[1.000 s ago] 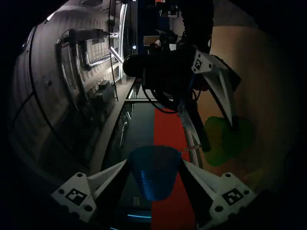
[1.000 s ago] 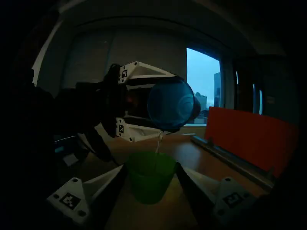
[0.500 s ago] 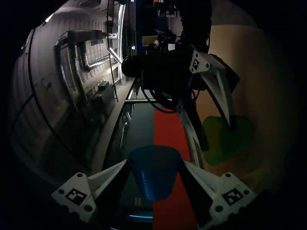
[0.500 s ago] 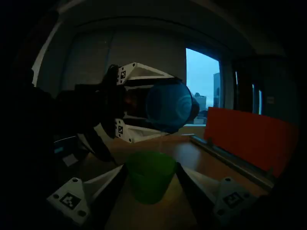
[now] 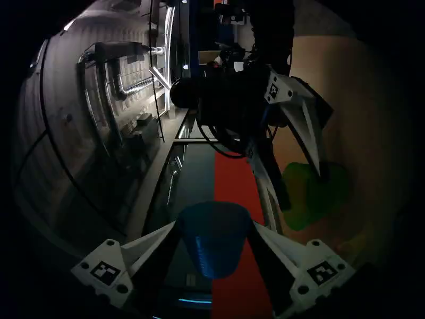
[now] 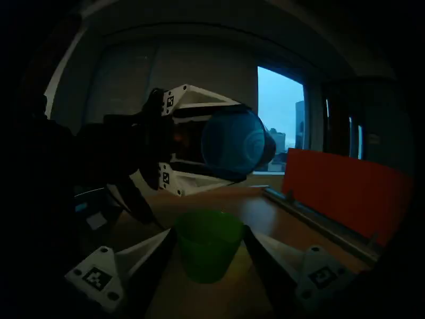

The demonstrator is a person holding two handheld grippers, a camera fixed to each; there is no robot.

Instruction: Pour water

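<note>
1. Clamping a translucent blue plastic cup in the left gripper, tipped sideways at 12 o'clock above a green plastic cup.
2. Gripping that green cup upright in the right gripper, at 6 o'clock, over a brown wooden table.
3. No longer trickling water as a second ago; tilt unchanged.
4. Probably poured out, with righting the blue cup next.

A wooden worktop runs beneath a window that shows dusky blue sky and tall buildings. An orange-red panel stands upright along the worktop's edge, seated in a dark rail. A pale blind hangs beside the window. In the left gripper view (tipped sideways) the panel borders dark glass, with bright light strips and pipes beyond.
</note>
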